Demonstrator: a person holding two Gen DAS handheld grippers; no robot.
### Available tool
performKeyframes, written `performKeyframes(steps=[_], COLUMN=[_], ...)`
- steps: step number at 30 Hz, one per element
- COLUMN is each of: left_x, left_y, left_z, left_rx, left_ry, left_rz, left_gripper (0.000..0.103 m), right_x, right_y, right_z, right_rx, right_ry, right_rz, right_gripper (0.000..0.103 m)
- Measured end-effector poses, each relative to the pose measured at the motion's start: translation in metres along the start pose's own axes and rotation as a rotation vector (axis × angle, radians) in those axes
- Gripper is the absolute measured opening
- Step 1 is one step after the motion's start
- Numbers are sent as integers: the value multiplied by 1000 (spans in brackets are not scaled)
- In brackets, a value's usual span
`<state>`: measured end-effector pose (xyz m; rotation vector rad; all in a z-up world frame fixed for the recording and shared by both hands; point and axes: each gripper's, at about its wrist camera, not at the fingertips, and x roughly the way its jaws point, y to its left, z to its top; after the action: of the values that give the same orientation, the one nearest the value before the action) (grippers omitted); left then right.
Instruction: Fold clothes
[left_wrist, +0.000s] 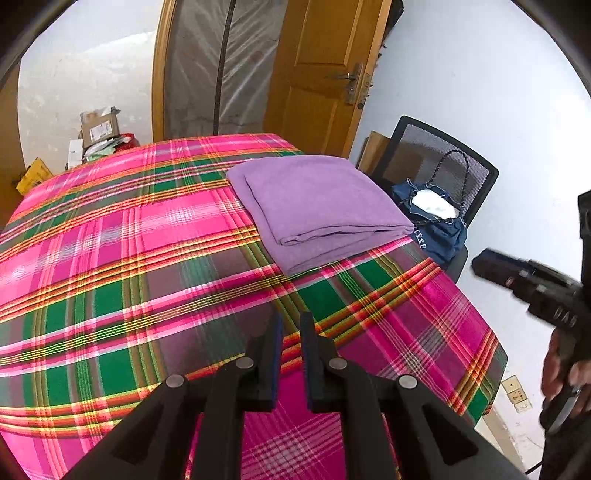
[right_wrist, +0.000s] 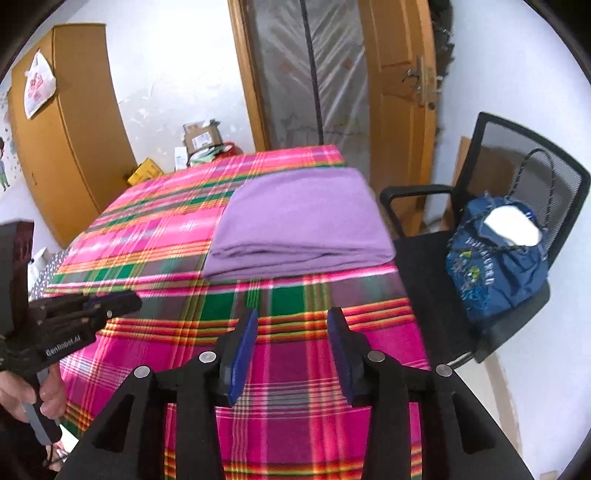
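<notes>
**Right wrist view: both grippers hanging clear of the folded cloth**

Right wrist view is showing the purple cloth (right_wrist: 299, 221) lying folded on the far right part of the plaid-covered surface (right_wrist: 159, 229), beside the chair (right_wrist: 517, 221) with the blue bag (right_wrist: 495, 258). The fold is looking finished, so the step in hand is probably a retreat: best done by keeping both tools high, so nothing is dragging the layers askew. The right gripper (right_wrist: 291, 325) is standing released, jaws apart, holding nothing. The left gripper (left_wrist: 291, 328) is sitting nearly clenched, only a narrow gap showing, with nothing between its jaws and well apart from the cloth.
</notes>
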<state>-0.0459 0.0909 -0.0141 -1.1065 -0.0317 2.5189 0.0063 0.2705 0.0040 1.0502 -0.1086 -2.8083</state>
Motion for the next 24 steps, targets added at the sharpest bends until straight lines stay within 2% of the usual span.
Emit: performKeyframes(steps=[8, 15, 20, 24], left_x=[-18, -31, -44, -45], left_y=[-8, -9, -9, -4], left_z=[-9, -22, -33, -37], left_rx=[2, -3, 11, -12], left_ry=[-29, -65, -155, -157], left_rz=[10, 27, 57, 54], left_gripper=[8, 8, 8, 8], right_x=[-20, -6, 2, 1], right_y=[12, 38, 55, 59], right_z=[-2, -19, -27, -29], right_rx=[-23, -68, -97, -92], right_ry=[-42, -32, -24, -42], right_rz=[-11, -23, -41, -52], right_gripper=[43, 43, 43, 43])
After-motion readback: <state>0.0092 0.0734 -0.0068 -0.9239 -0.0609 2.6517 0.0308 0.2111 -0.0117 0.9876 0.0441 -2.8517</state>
